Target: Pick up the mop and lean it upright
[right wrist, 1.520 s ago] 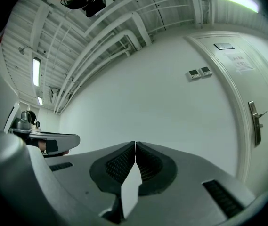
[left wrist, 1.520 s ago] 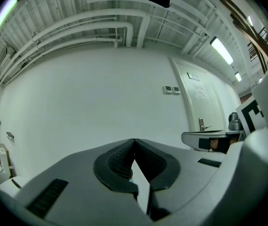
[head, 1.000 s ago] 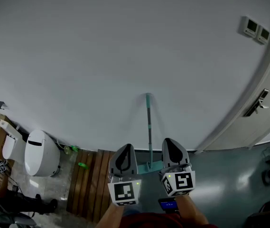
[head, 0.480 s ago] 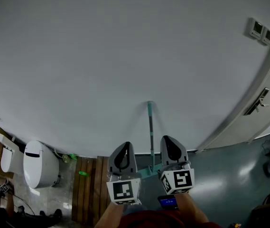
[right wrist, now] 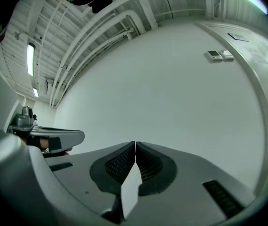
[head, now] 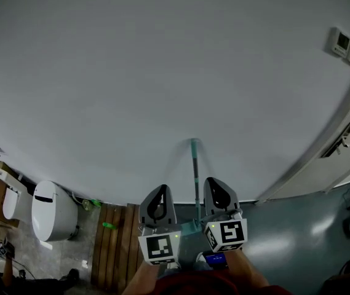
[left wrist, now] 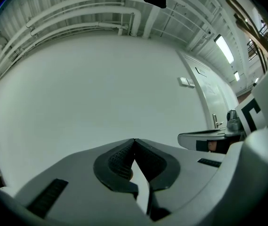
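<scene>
Mop: the mop stands nearly upright, its teal handle rising against the white wall and its flat head down on the floor between the two grippers. The top of the handle seems to rest on the wall, which would be what keeps it from falling.
Task state: it leans as the task wants. Whether this job put it there, I cannot tell from here.
Left gripper: the left gripper has its jaws pressed together with nothing between them. It is held just left of the handle and does not touch it.
Right gripper: the right gripper is likewise closed and empty, just right of the handle. Both point at the wall, side by side, leaving the mop to stand by itself.
Floor: a strip of wooden slats lies left of the mop head.
Further out: a white toilet sits against the wall well to the left, and a door is on the right, with two wall switches above it.
</scene>
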A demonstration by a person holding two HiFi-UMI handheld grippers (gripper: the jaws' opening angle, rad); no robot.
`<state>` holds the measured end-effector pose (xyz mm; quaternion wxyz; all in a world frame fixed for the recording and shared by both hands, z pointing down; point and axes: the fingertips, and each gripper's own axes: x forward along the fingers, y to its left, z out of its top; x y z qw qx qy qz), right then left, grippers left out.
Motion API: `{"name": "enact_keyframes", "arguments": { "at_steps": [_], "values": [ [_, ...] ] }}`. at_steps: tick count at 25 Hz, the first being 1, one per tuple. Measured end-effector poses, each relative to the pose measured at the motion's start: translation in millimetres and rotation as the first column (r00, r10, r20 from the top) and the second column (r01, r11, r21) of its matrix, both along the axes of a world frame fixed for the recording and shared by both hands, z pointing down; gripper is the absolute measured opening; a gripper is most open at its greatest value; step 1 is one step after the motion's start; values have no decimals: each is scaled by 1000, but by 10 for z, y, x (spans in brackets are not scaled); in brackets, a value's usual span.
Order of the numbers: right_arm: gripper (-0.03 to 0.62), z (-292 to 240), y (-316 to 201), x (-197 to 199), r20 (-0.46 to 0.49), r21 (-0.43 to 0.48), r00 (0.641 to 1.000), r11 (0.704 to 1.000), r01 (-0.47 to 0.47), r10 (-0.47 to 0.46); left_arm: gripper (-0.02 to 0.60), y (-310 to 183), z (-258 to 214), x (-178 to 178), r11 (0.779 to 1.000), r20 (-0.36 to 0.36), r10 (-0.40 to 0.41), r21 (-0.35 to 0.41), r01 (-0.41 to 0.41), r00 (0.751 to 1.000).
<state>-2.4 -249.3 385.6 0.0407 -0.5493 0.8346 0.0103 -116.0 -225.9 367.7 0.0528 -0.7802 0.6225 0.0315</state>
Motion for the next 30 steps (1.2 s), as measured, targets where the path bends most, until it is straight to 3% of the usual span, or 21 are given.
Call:
{"name": "enact_keyframes", "arguments": {
  "at_steps": [19,30],
  "values": [
    [18,154,-290,-17,-18,-22,999,999,27,-28,14,-34,-36,27,999,2,-48,1,48,999],
    [29,544,-708,-71,-89,-99,996,995,5,-13,14,-26,-64,-75,996,3,-85,-5,85,996]
  ]
}}
